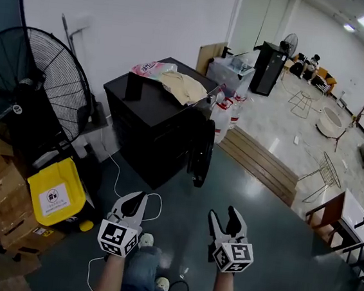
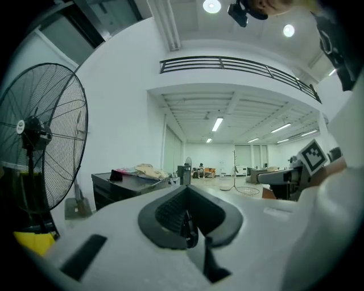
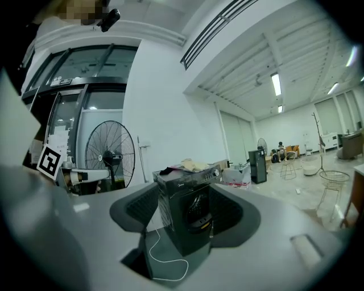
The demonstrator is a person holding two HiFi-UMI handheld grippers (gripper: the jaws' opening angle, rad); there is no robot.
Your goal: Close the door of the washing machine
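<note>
head view: washing machine [image 1: 152, 122] w/ door [image 1: 202, 151] open; left hand-held gripper [image 1: 139, 198] jaws together, right hand-held gripper [image 1: 223, 213] wide, empty.

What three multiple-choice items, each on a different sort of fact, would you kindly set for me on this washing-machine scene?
1. Where does the beige cloth lie?
A. on top of the washing machine
B. in a basket
C. on a shelf

2. What colour is the washing machine?
A. white
B. red
C. black

3. In what state is the washing machine's door?
A. closed flush
B. swung open
C. taken off and lying flat

Answers:
1 A: the cloth is heaped on the machine's flat top.
2 C: its top and sides are black in the head view.
3 B: the door juts out edge-on from the machine's front.
</note>
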